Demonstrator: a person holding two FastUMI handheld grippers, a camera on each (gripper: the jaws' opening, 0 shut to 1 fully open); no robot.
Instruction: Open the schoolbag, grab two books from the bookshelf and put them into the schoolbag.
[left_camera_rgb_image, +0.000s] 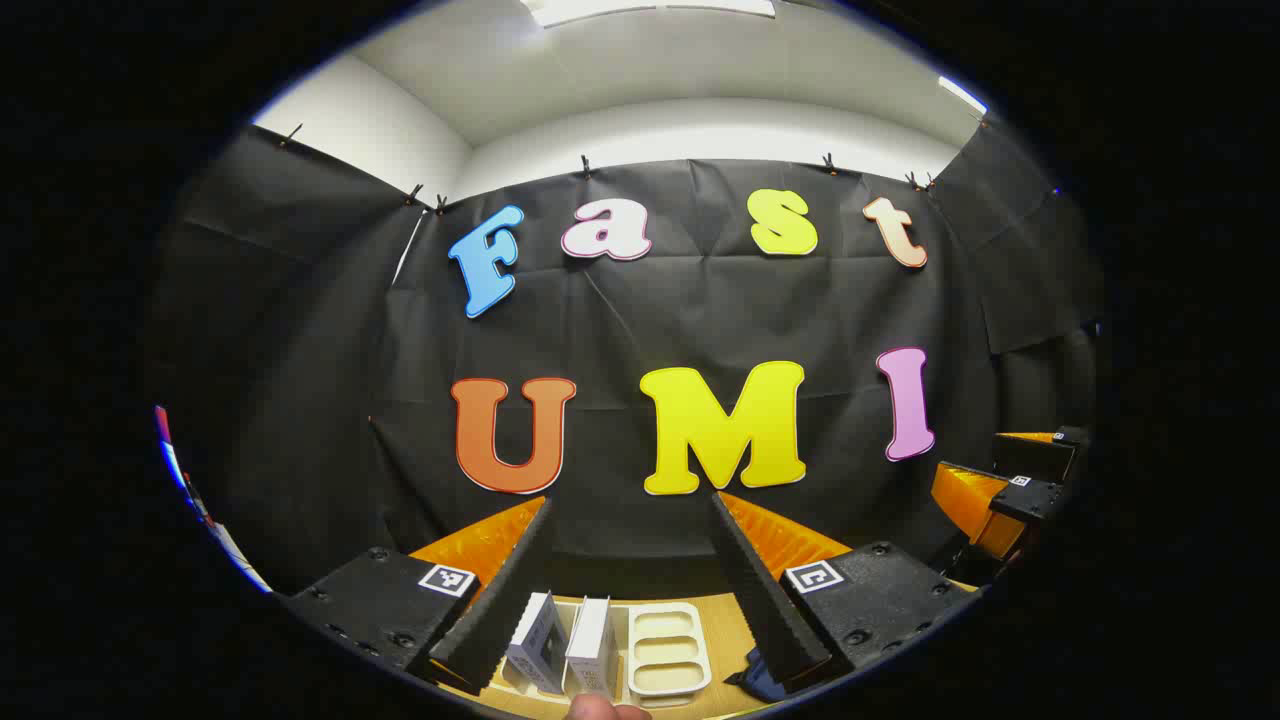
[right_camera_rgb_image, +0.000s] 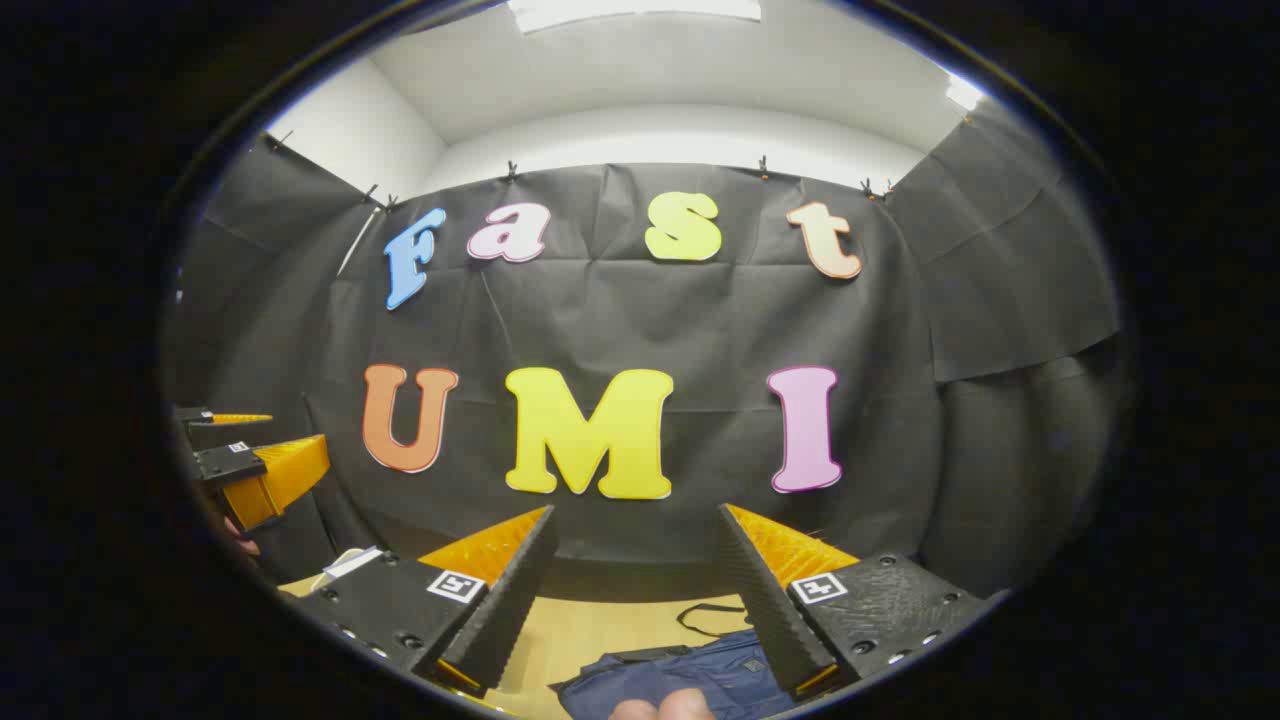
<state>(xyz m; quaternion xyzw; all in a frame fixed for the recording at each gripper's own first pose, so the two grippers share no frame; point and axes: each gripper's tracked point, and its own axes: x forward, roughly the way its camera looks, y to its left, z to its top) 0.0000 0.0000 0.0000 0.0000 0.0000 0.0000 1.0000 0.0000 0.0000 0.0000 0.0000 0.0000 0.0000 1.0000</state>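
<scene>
I hold both grippers high, jaws spread wide with nothing between them. Below my left gripper (left_camera_rgb_image: 632, 575) two books (left_camera_rgb_image: 565, 650) stand upright in the bookshelf (left_camera_rgb_image: 668, 650) on the surface (left_camera_rgb_image: 725, 625). Below my right gripper (right_camera_rgb_image: 635, 590) the schoolbag (right_camera_rgb_image: 690, 675) lies flat, apparently unopened. My worry: its limp fabric may bunch or slide when I pull the opening, and the close-standing books could tip together.
</scene>
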